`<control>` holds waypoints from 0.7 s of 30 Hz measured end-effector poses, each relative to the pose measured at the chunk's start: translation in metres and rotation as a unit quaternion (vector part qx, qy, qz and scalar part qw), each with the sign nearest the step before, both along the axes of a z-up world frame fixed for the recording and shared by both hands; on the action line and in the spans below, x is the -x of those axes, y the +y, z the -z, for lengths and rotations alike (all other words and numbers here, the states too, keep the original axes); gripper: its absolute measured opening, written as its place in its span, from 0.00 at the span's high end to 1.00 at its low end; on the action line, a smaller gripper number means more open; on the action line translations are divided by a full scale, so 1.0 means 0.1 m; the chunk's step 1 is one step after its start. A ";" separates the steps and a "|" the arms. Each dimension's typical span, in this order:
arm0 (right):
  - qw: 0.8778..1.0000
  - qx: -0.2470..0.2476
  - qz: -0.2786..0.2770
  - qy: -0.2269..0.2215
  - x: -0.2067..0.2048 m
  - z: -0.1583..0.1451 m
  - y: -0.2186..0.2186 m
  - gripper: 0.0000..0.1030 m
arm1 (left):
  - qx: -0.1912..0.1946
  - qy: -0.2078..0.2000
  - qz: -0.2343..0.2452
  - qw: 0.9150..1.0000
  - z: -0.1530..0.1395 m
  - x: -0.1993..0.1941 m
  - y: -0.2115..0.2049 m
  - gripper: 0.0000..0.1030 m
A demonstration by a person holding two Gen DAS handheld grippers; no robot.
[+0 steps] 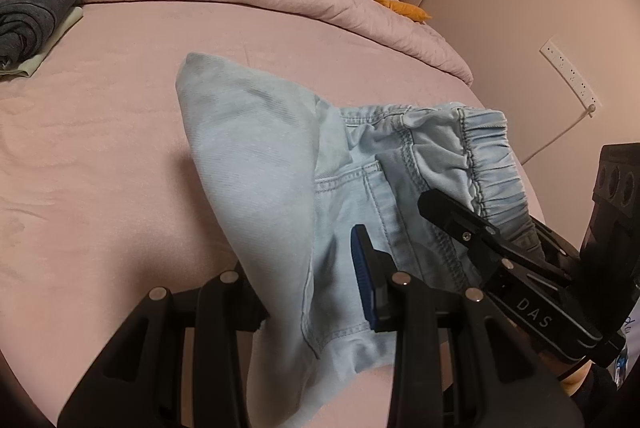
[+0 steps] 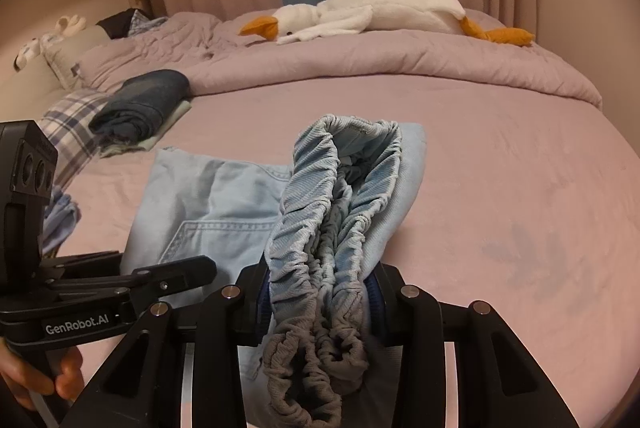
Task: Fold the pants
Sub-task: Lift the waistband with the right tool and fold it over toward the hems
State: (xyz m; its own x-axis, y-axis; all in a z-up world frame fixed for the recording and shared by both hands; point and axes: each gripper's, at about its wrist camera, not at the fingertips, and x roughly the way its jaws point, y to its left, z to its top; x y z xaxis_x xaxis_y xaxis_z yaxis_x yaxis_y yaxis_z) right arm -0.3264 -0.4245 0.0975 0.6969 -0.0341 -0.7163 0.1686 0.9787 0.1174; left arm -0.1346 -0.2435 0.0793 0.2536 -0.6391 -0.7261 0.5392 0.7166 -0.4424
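Note:
Light blue denim pants (image 1: 256,156) are held up above the pink bed sheet (image 1: 100,148), partly folded over. My left gripper (image 1: 320,280) is shut on the pants near a back pocket seam; one blue-padded finger (image 1: 362,276) shows, the other is hidden under the cloth. My right gripper (image 2: 320,292) is shut on the bunched elastic waistband (image 2: 336,196), which stands up between its fingers. The right gripper also shows in the left wrist view (image 1: 480,240), clamped on the waistband. The left gripper body shows at the left of the right wrist view (image 2: 120,280).
A white plush goose (image 2: 380,8) lies on the rolled pink duvet (image 2: 400,60) at the back. Folded dark clothes (image 2: 144,100) sit on a plaid pillow (image 2: 72,124) at the left. A power strip (image 1: 568,72) hangs on the wall at right.

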 end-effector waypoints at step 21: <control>0.999 0.006 -0.023 -0.022 0.01 -0.15 0.13 0.61 | 0.018 -0.025 -0.012 0.999 -0.19 0.14 0.17 0.67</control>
